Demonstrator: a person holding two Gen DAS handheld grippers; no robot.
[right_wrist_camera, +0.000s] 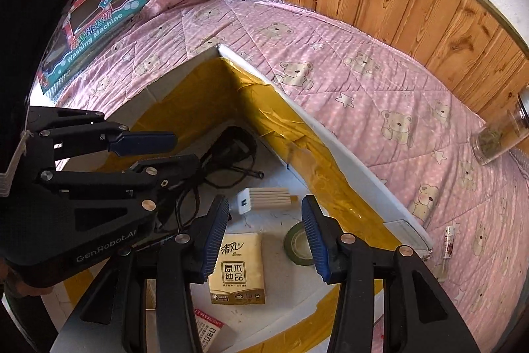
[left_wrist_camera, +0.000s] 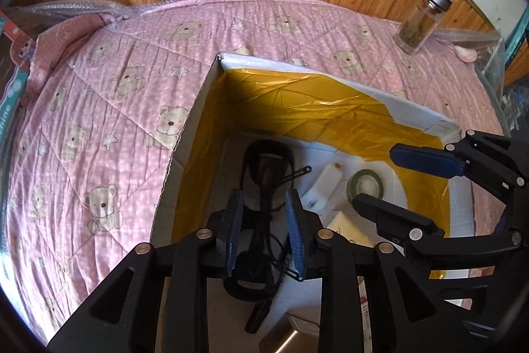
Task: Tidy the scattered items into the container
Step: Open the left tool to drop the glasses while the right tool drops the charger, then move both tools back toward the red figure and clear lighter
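Both tongs, left (left_wrist_camera: 264,234) and right (right_wrist_camera: 266,234), over the box (left_wrist_camera: 195,121) (jaws parted).

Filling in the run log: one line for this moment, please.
left tongs: open over black cable in box | right tongs: open, empty | outside: glass jar, small tube

Open cardboard box (right_wrist_camera: 347,154) on the pink bear quilt, white rim, inner walls taped yellow. Inside, toward the far corner: black charger with tangled cable (right_wrist_camera: 228,148), lying loose. Near mid-floor: white ribbed power bank (right_wrist_camera: 264,199), flat. By the right wall: green tape roll (right_wrist_camera: 297,243), flat. Toward the near edge: yellow tissue pack (right_wrist_camera: 239,268), face up. Outside, beside the box's right wall: small tube (right_wrist_camera: 449,242) on the quilt. Near the quilt's far right corner: upright glass jar (left_wrist_camera: 421,19), silver lid.
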